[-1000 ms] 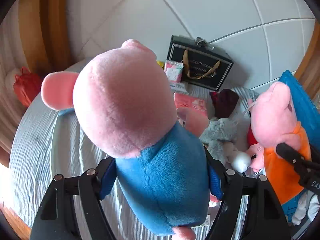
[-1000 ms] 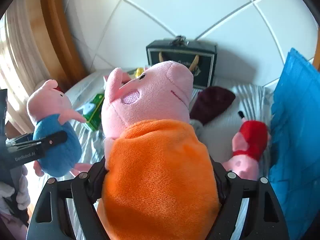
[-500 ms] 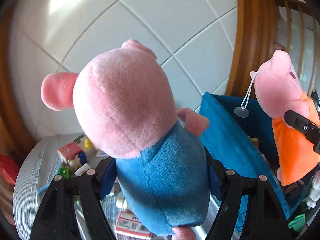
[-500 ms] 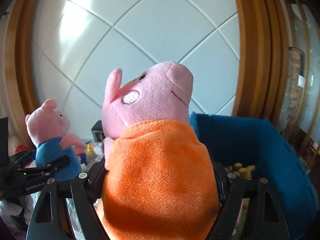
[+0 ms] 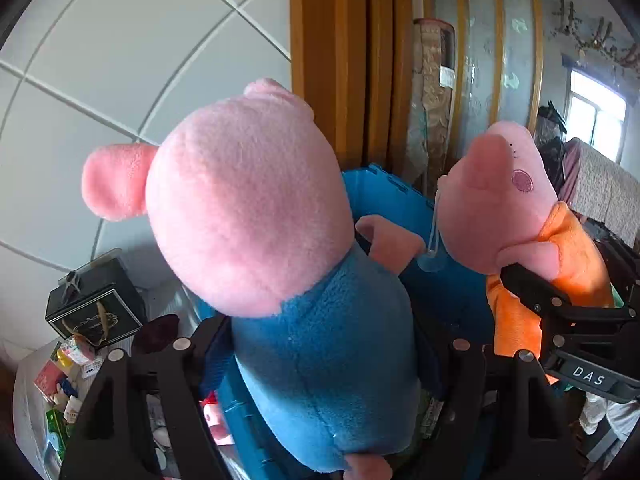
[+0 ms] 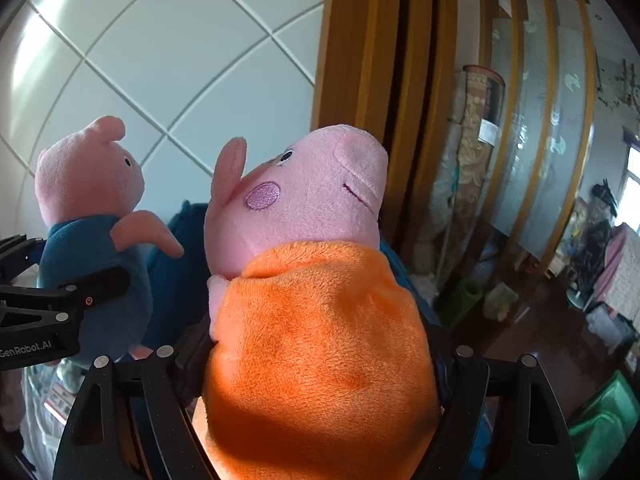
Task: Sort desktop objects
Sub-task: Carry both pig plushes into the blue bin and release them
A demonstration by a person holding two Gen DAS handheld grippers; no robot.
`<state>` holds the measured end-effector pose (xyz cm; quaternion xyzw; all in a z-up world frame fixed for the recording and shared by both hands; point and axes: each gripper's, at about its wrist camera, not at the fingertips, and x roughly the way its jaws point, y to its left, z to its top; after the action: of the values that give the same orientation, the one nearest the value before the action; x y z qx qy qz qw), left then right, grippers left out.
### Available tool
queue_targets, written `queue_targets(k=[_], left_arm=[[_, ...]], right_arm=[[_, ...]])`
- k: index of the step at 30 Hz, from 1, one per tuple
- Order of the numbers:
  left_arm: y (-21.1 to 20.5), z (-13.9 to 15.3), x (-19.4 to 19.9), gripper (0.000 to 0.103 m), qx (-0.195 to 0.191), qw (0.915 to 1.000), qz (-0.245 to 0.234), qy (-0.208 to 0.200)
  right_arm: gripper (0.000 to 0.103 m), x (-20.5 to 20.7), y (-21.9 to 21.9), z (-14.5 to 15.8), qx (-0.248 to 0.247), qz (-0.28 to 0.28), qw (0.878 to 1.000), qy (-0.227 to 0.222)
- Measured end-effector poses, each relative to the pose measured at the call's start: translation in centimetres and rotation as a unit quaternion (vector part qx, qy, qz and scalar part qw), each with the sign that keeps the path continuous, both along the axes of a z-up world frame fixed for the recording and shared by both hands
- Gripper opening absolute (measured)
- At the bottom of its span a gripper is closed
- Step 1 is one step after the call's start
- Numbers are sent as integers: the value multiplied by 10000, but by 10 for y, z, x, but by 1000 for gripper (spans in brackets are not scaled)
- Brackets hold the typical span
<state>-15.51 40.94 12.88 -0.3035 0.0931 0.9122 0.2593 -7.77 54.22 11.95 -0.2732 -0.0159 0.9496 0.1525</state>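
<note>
My left gripper [image 5: 324, 336] is shut on a pink pig plush in a blue dress [image 5: 248, 208], gripping its body from both sides. My right gripper [image 6: 320, 364] is shut on a pink pig plush in an orange dress [image 6: 320, 320], held the same way. The two plush toys hang upright side by side in the air, apart from each other. In the left wrist view the orange pig [image 5: 504, 200] shows at the right, with one right finger [image 5: 532, 292] across it. The right wrist view has the blue pig [image 6: 92, 248] at its left. A blue bin [image 5: 384, 196] stands just behind both toys.
A black gift box [image 5: 94, 308] and several small boxes and toys [image 5: 68, 380] lie on the grey-clothed table at lower left. A wooden door frame [image 5: 340, 60] rises behind the bin. The room floor with clutter and a green object [image 6: 600, 420] is at the right.
Both grippers swung up and to the right with their plush toys. The view moved off the cluttered table onto the blue bin and the door frame. Both grips stayed the same.
</note>
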Motion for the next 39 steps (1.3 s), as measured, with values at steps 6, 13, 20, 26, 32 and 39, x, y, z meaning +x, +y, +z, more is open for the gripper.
queue_targets(k=[6, 13, 20, 26, 32, 39], left_arm=[[63, -33, -25, 75, -431, 9986, 13, -305], [97, -62, -72, 77, -694, 9952, 525, -451], [111, -67, -121, 79, -931, 9901, 1050, -68], [119, -106, -143, 79, -1346, 9842, 1075, -411], [133, -109, -124, 82, -1729, 9810, 885, -32], [117, -106, -130, 83, -1625, 9822, 921, -203]], right_arm=[[83, -20, 61, -39, -166, -114, 9992, -336], [83, -61, 95, -54, -623, -241, 9977, -84], [80, -124, 110, -50, -829, -324, 9957, 246], [71, -174, 111, -61, -412, -115, 9989, 212], [83, -190, 123, -93, -408, -219, 9976, -513], [99, -188, 118, -103, -375, -190, 9962, -762]])
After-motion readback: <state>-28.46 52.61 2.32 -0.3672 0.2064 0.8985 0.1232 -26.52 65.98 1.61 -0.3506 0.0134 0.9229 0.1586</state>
